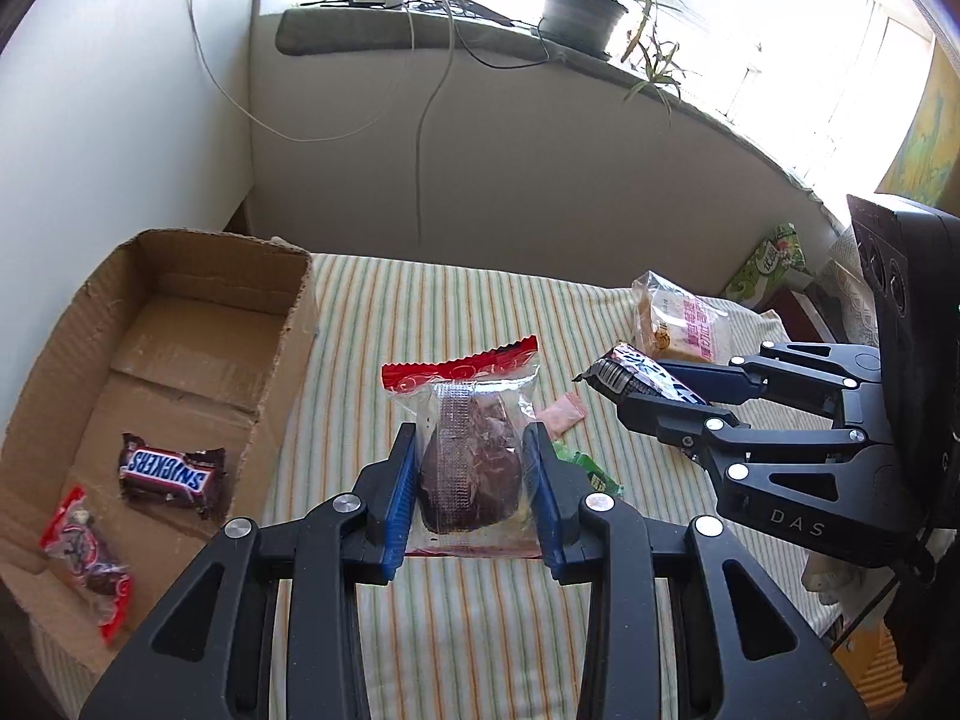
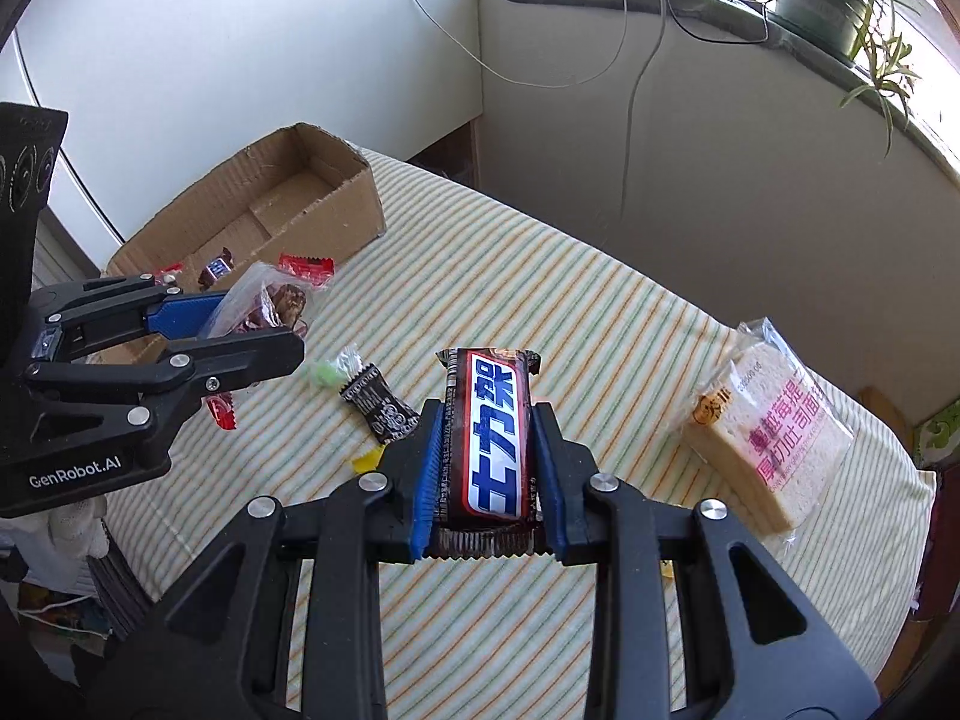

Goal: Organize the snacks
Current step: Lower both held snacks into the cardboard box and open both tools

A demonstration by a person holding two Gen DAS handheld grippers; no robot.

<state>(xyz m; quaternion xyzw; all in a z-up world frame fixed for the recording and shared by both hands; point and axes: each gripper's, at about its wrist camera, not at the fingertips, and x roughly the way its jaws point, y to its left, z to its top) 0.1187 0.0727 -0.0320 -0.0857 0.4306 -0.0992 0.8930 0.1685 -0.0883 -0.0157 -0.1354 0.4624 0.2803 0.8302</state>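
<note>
Blue-padded left tool (image 1: pixel 474 498) clamps dark snack packet (image 1: pixel 471 468); right tool (image 2: pixel 487 480) clamps chocolate bar (image 2: pixel 489 438).

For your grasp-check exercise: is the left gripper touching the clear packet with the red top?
Touching. The left wrist view shows the left gripper with both blue pads pressed against the clear packet.

The cardboard box (image 1: pixel 180 360) is the landmark. Its top is open, and only a chocolate bar (image 1: pixel 173 475) and a red-ended sweet (image 1: pixel 87 558) lie at its near end, leaving the far floor bare. Right of the box, striped cloth (image 2: pixel 540 276) lies bare up to small sweets (image 2: pixel 378 402) and a bread packet (image 2: pixel 771 444).
</note>
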